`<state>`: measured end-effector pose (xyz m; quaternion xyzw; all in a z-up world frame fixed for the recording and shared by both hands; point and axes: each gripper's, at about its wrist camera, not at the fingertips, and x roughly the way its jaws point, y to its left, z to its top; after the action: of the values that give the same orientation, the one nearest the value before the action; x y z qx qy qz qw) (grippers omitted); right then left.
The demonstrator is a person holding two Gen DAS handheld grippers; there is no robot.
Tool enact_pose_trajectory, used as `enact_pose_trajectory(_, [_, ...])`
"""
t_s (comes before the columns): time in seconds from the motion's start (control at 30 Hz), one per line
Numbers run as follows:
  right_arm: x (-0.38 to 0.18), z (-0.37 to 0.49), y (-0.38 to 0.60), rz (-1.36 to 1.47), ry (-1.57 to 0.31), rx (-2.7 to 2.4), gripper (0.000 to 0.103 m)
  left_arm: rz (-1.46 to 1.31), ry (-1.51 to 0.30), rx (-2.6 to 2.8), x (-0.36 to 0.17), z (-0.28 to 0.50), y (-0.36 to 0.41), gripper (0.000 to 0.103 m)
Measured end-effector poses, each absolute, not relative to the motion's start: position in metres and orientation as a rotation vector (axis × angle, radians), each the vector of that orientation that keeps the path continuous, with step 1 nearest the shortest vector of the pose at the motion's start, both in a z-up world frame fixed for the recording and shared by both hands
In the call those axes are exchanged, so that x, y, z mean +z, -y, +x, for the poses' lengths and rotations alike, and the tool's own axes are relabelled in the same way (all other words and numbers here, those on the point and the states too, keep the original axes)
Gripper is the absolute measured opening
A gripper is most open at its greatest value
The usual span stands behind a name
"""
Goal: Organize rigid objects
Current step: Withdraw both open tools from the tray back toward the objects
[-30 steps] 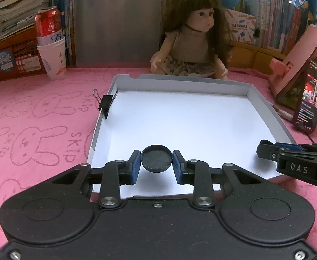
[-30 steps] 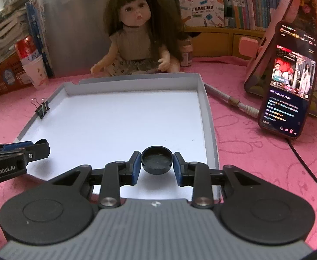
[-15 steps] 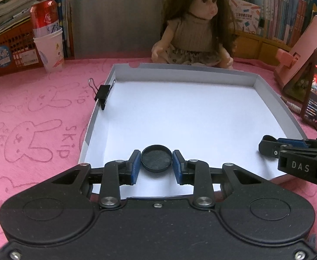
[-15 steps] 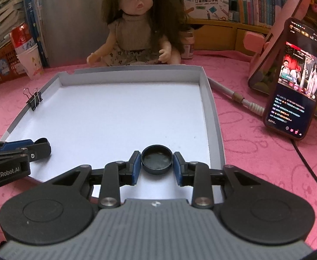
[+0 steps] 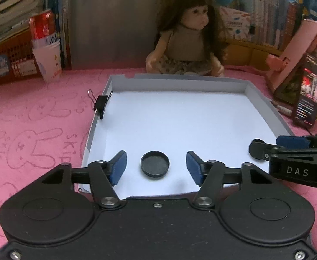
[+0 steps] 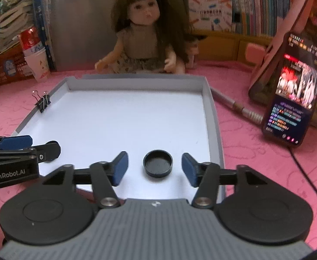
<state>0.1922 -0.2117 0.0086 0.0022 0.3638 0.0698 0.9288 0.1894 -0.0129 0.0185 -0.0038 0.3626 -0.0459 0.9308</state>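
Observation:
A white shallow tray (image 5: 180, 82) lies on the pink cloth. In the left wrist view a flat black round cap (image 5: 155, 166) rests on the tray floor near the front edge. My left gripper (image 5: 156, 158) is opening around it, with both blue pads clear of the cap. In the right wrist view a second black round cap (image 6: 157, 165) lies near the tray's (image 6: 212, 112) right wall. My right gripper (image 6: 154, 159) is also opening, its pads apart from that cap. A black binder clip (image 5: 101, 106) (image 6: 43, 104) is clamped on the tray's left wall.
A doll (image 5: 188, 41) sits behind the tray. To the right, a lit phone (image 6: 293, 95) leans on a pink stand (image 5: 293, 49), with a pen (image 6: 234, 104) nearby. A red can in a paper cup (image 5: 46, 49) and an orange basket (image 5: 6, 62) stand at the back left.
Both grippers were shut on their black caps and have opened. Each cap now lies loose on the tray floor between the spread pads. Neither hand has shifted much.

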Motion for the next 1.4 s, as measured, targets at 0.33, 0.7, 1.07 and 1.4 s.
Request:
enact_pose_trajectory(0.33, [0.027, 0.157, 0.214, 0.0, -0.669, 0.206, 0.089, 0.001, -0.7, -0.146, 0.034, 0.147, 0.007, 0.077])
enact_pose_trajectory(0.7, [0.033, 0.106, 0.215, -0.035, -0.587, 0.257, 0.097, 0.034, -0.643, -0.171, 0.039, 0.091, 0.007, 0.081])
enact_pose_trajectory(1.07, [0.021, 0.062, 0.223, -0.071, -0.514, 0.267, 0.101, 0.048, -0.644, -0.18, 0.032, 0.053, 0.002, 0.082])
enact_pose_trajectory(1.4, [0.009, 0.042, 0.245, -0.038, -0.541, 0.216, 0.101, 0.044, -0.647, -0.168, 0.029, 0.036, -0.008, 0.082])
